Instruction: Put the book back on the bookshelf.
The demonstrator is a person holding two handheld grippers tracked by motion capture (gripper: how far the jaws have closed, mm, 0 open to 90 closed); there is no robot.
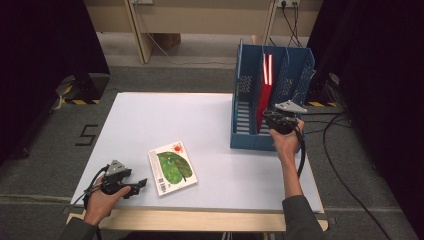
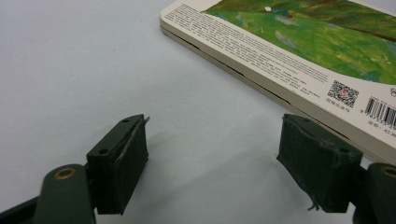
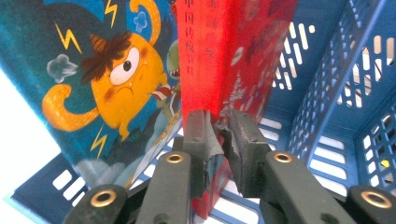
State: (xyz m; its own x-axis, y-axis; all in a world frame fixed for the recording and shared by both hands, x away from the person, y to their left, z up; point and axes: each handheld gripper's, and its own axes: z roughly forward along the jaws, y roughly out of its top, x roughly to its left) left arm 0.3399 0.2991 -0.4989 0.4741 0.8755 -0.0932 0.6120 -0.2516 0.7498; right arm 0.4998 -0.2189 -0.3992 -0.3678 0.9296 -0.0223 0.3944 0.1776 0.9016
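One thin red book, upright in right tongs.

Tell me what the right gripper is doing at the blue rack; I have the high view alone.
Observer: The right gripper is shut on the red book's lower edge.
Operator: Report what stands beside that book.
Observer: A book with an orange cartoon monster cover leans at its side in the blue file rack.
Operator: Check the left gripper.
Observer: The left gripper is open above bare table, with the green book's barcode corner next to one jaw.
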